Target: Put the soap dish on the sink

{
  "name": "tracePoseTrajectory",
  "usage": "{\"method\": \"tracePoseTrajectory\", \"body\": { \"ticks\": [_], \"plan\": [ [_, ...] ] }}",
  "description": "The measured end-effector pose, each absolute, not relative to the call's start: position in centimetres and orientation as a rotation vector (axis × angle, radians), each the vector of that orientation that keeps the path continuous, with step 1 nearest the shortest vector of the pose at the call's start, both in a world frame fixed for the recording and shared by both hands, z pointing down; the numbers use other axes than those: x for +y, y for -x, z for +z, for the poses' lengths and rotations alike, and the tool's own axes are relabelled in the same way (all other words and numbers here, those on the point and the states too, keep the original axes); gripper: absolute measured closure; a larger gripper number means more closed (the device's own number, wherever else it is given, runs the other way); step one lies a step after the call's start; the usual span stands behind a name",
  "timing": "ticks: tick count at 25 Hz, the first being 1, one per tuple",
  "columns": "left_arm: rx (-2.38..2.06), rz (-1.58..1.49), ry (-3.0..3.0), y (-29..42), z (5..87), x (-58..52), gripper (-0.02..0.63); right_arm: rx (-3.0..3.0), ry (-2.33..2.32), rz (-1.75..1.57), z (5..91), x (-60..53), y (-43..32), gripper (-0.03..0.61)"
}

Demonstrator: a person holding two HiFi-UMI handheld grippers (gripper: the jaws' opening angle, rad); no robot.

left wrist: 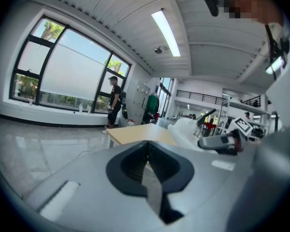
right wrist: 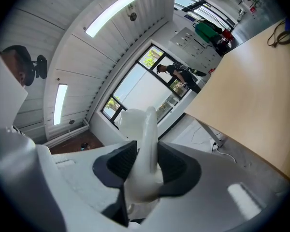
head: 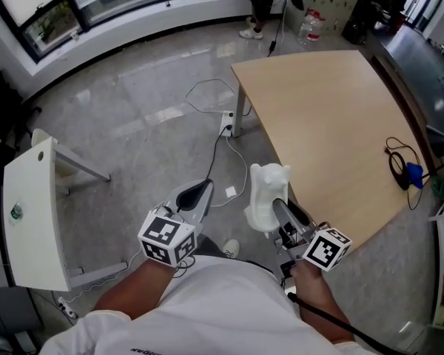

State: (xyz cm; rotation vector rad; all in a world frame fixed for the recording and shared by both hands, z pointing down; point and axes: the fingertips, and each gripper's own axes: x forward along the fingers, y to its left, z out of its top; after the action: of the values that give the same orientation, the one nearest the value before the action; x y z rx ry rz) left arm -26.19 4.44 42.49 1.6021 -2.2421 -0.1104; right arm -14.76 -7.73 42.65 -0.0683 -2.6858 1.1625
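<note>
The white soap dish (head: 265,197) hangs in the air between the jaws of my right gripper (head: 278,207), just off the near edge of a wooden table (head: 333,117). In the right gripper view the soap dish (right wrist: 145,139) stands on edge, and my right gripper (right wrist: 143,164) is shut on it. My left gripper (head: 196,196) is held level to the left of the dish, over the floor. In the left gripper view my left gripper (left wrist: 147,167) has its pads together with nothing between them, and the soap dish (left wrist: 186,131) shows at the right.
A white cabinet-like unit (head: 29,213) stands at the left. A black cable with a blue piece (head: 407,171) lies on the table's right side. Cords and a socket block (head: 227,124) lie on the grey floor. A person (head: 263,6) stands far back by the windows.
</note>
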Motion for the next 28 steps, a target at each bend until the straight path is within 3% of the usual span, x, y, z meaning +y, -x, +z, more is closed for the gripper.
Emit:
{"method": "tracePoseTrajectory", "body": {
  "ticks": [16, 28],
  "plan": [
    [-2.232, -0.075, -1.630, 27.7, 43.3, 2.3, 0.604, -2.728, 0.038, 1.160, 42.8, -10.6, 16.1, 0.442],
    [-2.180, -0.071, -1.651, 35.0, 44.1, 0.1, 0.606, -2.688, -0.043, 1.174, 44.0, -12.4, 22.2, 0.442]
  ]
}}
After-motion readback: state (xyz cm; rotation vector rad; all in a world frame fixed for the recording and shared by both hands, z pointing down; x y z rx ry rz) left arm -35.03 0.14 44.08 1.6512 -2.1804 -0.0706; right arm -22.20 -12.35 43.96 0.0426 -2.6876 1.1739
